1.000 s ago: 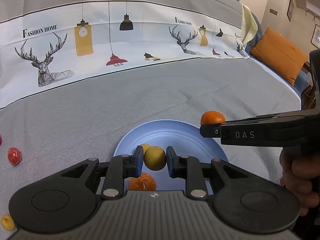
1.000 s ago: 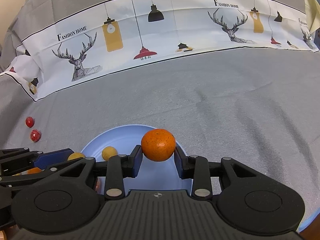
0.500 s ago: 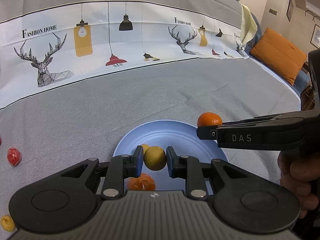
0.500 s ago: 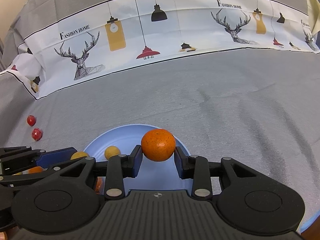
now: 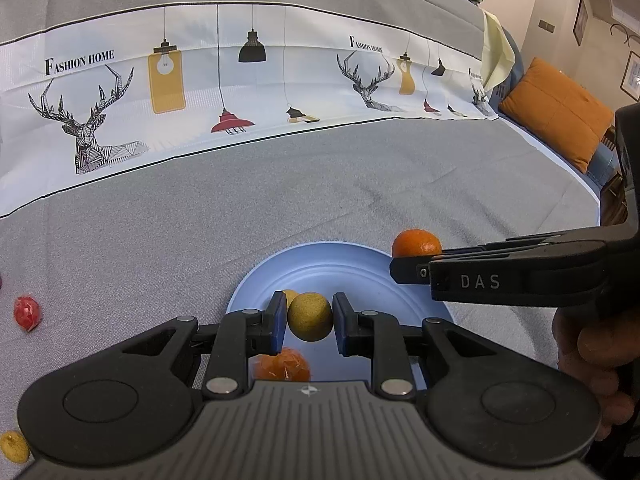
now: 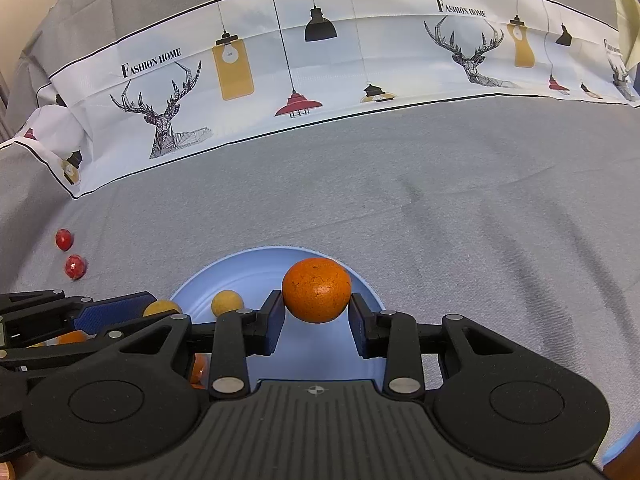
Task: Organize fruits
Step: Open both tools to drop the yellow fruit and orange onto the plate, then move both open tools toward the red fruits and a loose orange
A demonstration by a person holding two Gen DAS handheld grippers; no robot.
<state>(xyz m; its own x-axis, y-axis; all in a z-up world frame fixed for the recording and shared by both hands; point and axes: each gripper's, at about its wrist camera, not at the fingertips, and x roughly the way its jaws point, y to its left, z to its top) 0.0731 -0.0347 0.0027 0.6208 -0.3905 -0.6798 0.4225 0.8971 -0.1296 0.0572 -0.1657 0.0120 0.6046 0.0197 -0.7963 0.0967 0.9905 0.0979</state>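
Note:
A light blue plate lies on the grey cloth and also shows in the right wrist view. My left gripper is shut on a yellow-green round fruit above the plate. Beneath it on the plate sit a small yellow fruit and an orange wrapped fruit. My right gripper is shut on an orange mandarin held over the plate's right side; it shows in the left wrist view. In the right wrist view a small yellow fruit lies on the plate.
Loose on the cloth to the left are a red wrapped fruit, a yellow fruit at the near left edge, and two red fruits. A printed white cloth lies behind. An orange cushion sits far right.
My right gripper with the mandarin has shifted slightly left, further over the plate. My left gripper holds still with its fruit.

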